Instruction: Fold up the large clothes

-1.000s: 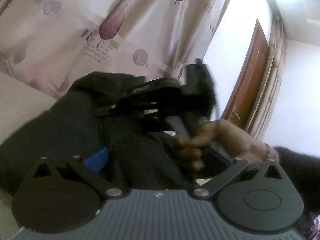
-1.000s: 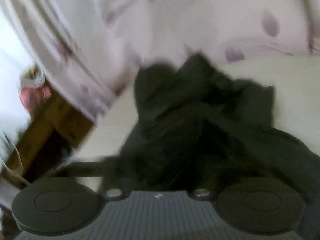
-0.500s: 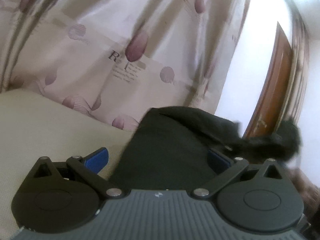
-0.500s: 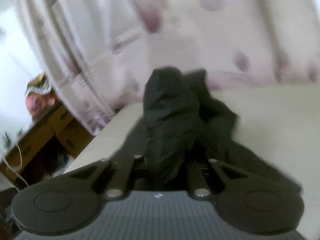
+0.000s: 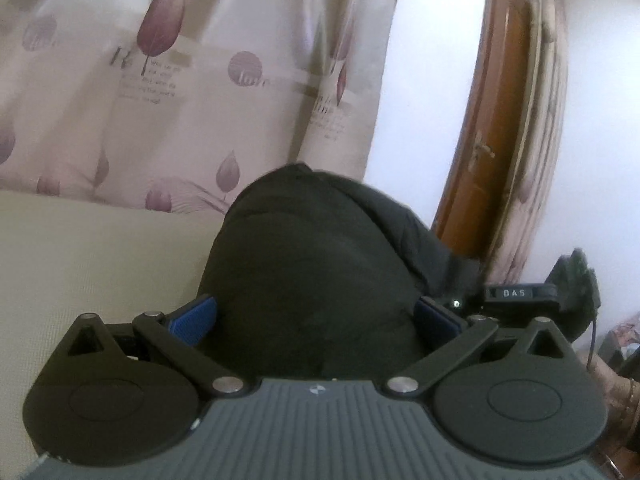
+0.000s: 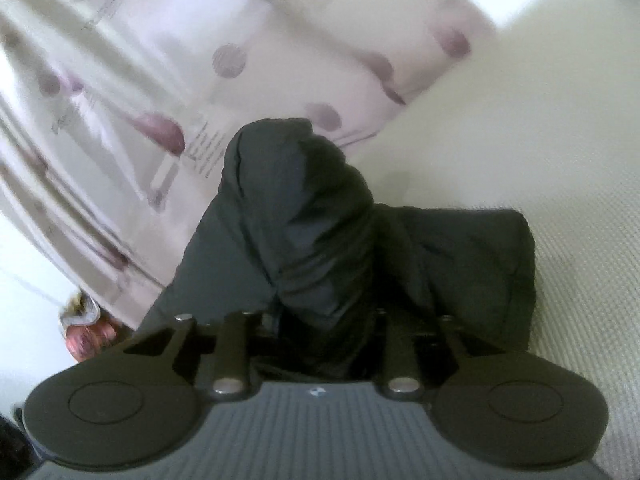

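A black garment (image 5: 312, 264) lies bunched on the beige bed (image 5: 80, 248). My left gripper (image 5: 314, 316) is open, its blue pads (image 5: 192, 316) spread wide, and the garment bulges up between them. In the right wrist view a thick fold of the same garment (image 6: 304, 216) rises from between the jaws of my right gripper (image 6: 316, 320). Those jaws are opening, and the cloth hides the fingertips. More of the garment spreads to the right over the bed (image 6: 540, 140). The right gripper's body (image 5: 520, 292) shows at the right edge of the left wrist view.
A pale curtain (image 5: 160, 80) with purple leaf prints hangs right behind the bed and also fills the upper left of the right wrist view (image 6: 120, 100). A brown wooden door (image 5: 488, 140) stands at the right. A person's hand (image 5: 624, 392) shows at the lower right edge.
The right gripper and its hand have left the space above the garment for the left view's right edge. In the right view the gripper has dropped toward the bed, and its linkage arms now stand further apart.
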`<action>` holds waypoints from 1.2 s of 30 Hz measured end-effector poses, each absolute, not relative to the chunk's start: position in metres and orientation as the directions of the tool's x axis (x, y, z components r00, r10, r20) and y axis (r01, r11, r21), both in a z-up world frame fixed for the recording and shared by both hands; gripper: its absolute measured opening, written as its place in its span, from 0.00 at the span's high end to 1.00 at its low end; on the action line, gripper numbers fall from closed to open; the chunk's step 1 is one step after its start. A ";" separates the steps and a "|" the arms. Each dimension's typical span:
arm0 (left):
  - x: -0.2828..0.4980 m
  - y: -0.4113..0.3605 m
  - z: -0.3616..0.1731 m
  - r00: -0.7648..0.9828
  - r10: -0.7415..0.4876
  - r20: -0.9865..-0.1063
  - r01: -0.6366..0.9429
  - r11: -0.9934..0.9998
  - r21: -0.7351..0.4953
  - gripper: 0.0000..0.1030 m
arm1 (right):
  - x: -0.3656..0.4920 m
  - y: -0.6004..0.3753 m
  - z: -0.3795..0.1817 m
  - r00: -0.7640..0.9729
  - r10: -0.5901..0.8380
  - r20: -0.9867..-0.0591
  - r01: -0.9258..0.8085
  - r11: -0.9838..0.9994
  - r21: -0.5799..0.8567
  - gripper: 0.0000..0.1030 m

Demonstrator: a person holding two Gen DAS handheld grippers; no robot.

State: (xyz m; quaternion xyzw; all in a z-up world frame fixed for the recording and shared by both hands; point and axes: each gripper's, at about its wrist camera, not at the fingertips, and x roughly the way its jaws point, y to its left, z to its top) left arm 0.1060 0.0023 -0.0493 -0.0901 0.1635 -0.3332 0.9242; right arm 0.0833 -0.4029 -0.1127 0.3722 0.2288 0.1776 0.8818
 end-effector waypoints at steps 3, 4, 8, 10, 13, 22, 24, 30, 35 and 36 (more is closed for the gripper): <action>0.113 0.015 -0.058 0.729 -0.634 -0.258 0.553 0.767 -0.325 0.00 | 0.106 -0.390 -0.107 0.817 0.492 -0.302 -0.161 0.696 0.699 0.67; 0.114 0.021 -0.061 0.732 -0.624 -0.272 0.535 0.775 -0.338 0.00 | 0.118 -0.383 -0.105 0.805 0.505 -0.311 -0.165 0.694 0.701 0.66; 0.121 0.051 -0.066 0.746 -0.595 -0.299 0.461 0.786 -0.412 0.00 | 0.165 -0.341 -0.076 0.762 0.546 -0.349 -0.284 0.765 0.578 0.64; 0.125 0.068 -0.068 0.750 -0.585 -0.309 0.415 0.780 -0.467 0.00 | 0.186 -0.319 -0.065 0.735 0.574 -0.361 -0.357 0.780 0.514 0.64; 0.126 0.080 -0.068 0.749 -0.577 -0.326 0.382 0.778 -0.499 0.00 | 0.213 -0.286 -0.061 0.716 0.598 -0.361 -0.457 0.792 0.405 0.65; 0.091 0.067 -0.031 0.782 -0.583 -0.220 0.473 0.785 -0.399 0.00 | 0.204 -0.330 -0.094 0.706 0.641 -0.302 -0.446 0.733 0.513 0.65; 0.089 0.056 -0.025 0.784 -0.595 -0.178 0.507 0.778 -0.370 0.00 | 0.197 -0.333 -0.094 0.709 0.632 -0.313 -0.445 0.745 0.498 0.65; 0.096 0.016 -0.034 0.732 -0.650 -0.205 0.584 0.753 -0.302 0.01 | 0.186 -0.345 -0.073 0.743 0.571 -0.350 -0.379 0.790 0.482 0.60; 0.107 0.007 -0.047 0.672 -0.702 -0.234 0.600 0.702 -0.382 0.01 | 0.141 -0.344 0.001 0.867 0.460 -0.193 -0.394 0.868 0.301 0.60; 0.107 0.004 -0.049 0.662 -0.709 -0.241 0.609 0.697 -0.378 0.01 | 0.137 -0.334 0.017 0.868 0.465 -0.176 -0.416 0.873 0.254 0.60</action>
